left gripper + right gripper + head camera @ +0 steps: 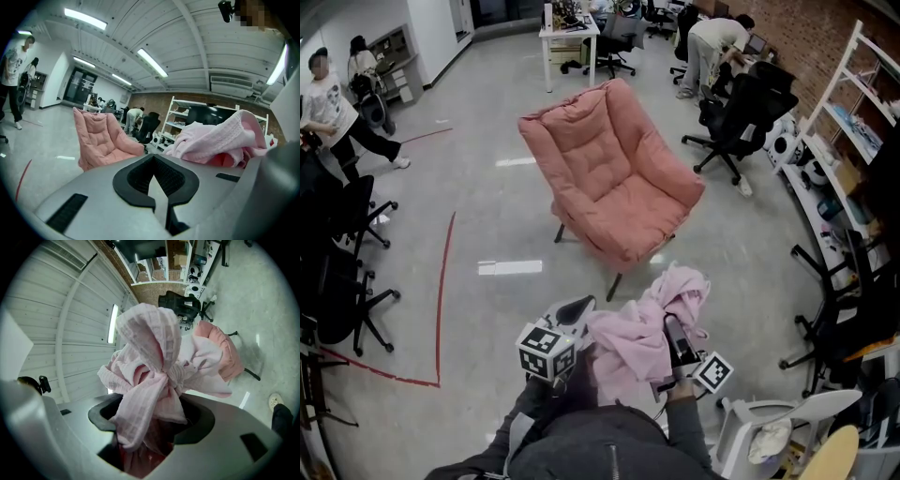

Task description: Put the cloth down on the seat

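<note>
Closest to us, the right gripper (677,339) has its fingers clamped on the pink cloth (639,330). In the right gripper view the fabric fills the gap between them and rises out of it in a knotted, bunched heap. We hold the left gripper (574,311) just beside the cloth. Its 2 fingers are together with nothing between them, and the cloth shows off to their right in the left gripper view. The cloth hangs in the air above the grey floor (487,216), well short of the seat (633,214) of the pink armchair (609,150) ahead of us. That seat is bare. A red tape line (441,281) runs along the floor at the left, and black office chairs (741,117) stand beyond the armchair at the right.
</note>
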